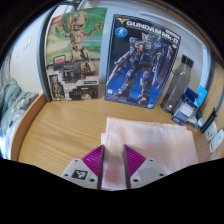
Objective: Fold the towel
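Pale pink towel (150, 145) flat on table (60, 130), edge between hand-held gripper (114, 160) fingers.

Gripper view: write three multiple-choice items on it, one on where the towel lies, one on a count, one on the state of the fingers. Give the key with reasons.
1. Where does the towel lie?
A. flat on the wooden table, reaching between the fingers
B. hung on the wall
C. rolled up beside the posters

2. How many posters stand at the back of the table?
A. one
B. two
C. four

3. How do the fingers of the gripper stand?
A. open, with a gap between the pads
B. shut tight on the towel
C. out of view

Key: 1 A, the pale pink cloth is spread on the table and passes between the fingers. 2 B, a tree-creature poster and a Gundam robot poster. 3 A, towel shows in the gap between the purple pads.
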